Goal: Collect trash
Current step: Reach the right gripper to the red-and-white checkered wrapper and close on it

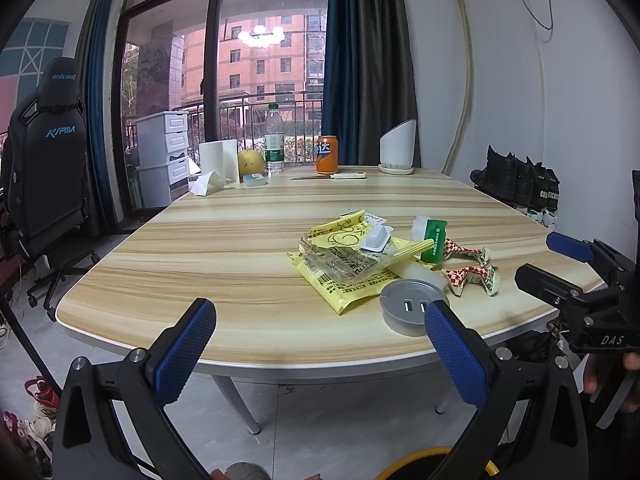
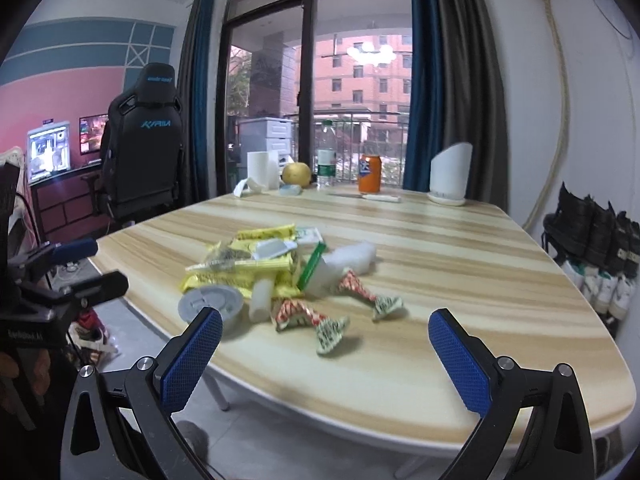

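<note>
The trash [image 1: 360, 258] lies in a loose heap on the near part of the table [image 1: 224, 240], ahead of both grippers you hold off its near edge. Your left gripper [image 1: 320, 344] has its blue-padded fingers [image 1: 184, 348] spread wide with nothing between them, and your right gripper [image 2: 326, 350] is likewise released and empty, its fingers [image 2: 460, 356] apart over the table's near rim. Nearest you in the heap sits a round grey USB hub [image 1: 412, 308], set into the table top just beside the pile. Two crumpled red-checked wrappers [image 2: 320, 316] lie to its right, one close to the other. Behind the hub a yellow snack bag [image 1: 340, 280] lies flat under a clear printed wrapper [image 1: 344, 260], with a small white plastic tray [image 1: 376, 238] resting on top. A green packet [image 1: 434, 240] stands tilted at the right of the pile, touching a white translucent piece beside it. Well apart, along the far edge by the window, stand a paper towel roll [image 1: 219, 160], a yellow pear [image 1: 251, 163], a water bottle [image 1: 274, 140], an orange soda can [image 1: 327, 154] and a white slanted container [image 1: 398, 148] on its saucer. A knife [image 1: 332, 176] lies flat in front of the can. A black gaming chair [image 2: 144, 140] stands off the table's left side.
</note>
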`<state>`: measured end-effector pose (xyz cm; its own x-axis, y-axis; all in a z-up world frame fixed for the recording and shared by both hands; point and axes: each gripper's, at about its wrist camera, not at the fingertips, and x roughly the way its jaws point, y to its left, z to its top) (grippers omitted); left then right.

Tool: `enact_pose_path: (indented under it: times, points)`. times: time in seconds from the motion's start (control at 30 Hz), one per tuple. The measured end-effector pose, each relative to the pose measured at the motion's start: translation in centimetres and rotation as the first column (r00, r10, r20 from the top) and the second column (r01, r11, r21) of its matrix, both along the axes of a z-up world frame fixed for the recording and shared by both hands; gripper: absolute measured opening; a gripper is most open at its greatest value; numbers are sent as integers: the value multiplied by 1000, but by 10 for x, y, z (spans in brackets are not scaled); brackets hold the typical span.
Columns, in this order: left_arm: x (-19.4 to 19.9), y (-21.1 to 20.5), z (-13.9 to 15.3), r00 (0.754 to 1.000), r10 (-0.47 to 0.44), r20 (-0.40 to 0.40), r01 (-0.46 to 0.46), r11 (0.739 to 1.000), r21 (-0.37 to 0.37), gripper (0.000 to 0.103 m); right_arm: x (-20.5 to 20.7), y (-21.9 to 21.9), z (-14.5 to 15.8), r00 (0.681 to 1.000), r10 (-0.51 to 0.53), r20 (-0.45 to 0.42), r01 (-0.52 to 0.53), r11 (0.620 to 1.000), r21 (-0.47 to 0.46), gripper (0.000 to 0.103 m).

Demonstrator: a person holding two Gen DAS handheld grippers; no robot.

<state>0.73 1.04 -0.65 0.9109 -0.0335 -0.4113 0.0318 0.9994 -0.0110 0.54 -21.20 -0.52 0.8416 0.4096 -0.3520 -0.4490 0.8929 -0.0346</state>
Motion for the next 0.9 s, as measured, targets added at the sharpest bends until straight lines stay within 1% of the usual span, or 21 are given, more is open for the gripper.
enact_pose_path:
  times: [0.1, 0.23, 0.33, 0.5, 0.6, 0.63, 0.7, 0.73, 0.77, 0.8, 0.83, 0.87, 0.9]
  points:
    - [1, 0, 0, 1000, 0, -4, 0, 1000, 3, 102, 3, 2, -1, 1000, -8, -10, 8, 1000, -18, 103]
    - [0, -1, 0, 1000, -1, -5, 1, 1000, 8, 102, 10, -1, -3, 1000, 13, -25, -13, 1000, 4, 103]
    - [0, -1, 0, 1000, -4, -6, 4, 1000, 4, 102, 19, 3, -7, 998, 34, -57, -35, 999, -28, 103]
    - [1, 2, 0, 1000, -22, -15, 22, 999, -24, 102, 25, 5, -10, 997, 28, -77, -30, 999, -27, 103]
    - [0, 5, 1, 1000, -24, -11, 23, 999, -45, 102, 31, 5, -15, 996, -7, -88, 3, 999, -44, 103]
    - [0, 6, 1, 1000, -21, -9, 21, 999, -50, 102, 32, 4, -17, 995, -2, -95, -2, 999, -41, 102]
    - [1, 7, 2, 1000, -18, -7, 18, 998, -59, 102, 35, 4, -20, 994, -2, -108, -3, 999, -45, 88]
    - [1, 7, 2, 1000, -14, -6, 14, 998, -61, 102, 37, 4, -22, 993, -2, -121, -4, 999, -50, 83]
    - [2, 8, 2, 1000, -11, -7, 11, 998, -61, 102, 38, 5, -23, 992, -2, -128, -5, 998, -55, 69]
    - [2, 8, 2, 1000, -7, -7, 7, 998, -60, 102, 40, 6, -25, 991, -5, -137, -4, 998, -65, 59]
    - [2, 8, 2, 1000, -5, -6, 4, 998, -59, 102, 41, 7, -27, 990, -5, -141, -4, 998, -70, 57]
    - [2, 8, 2, 1000, -3, -6, 3, 998, -57, 102, 42, 8, -28, 989, 3, -149, -13, 998, -66, 48]
    - [2, 9, 2, 1000, -1, -5, 0, 998, -55, 102, 42, 8, -29, 988, 8, -154, -18, 998, -67, 32]
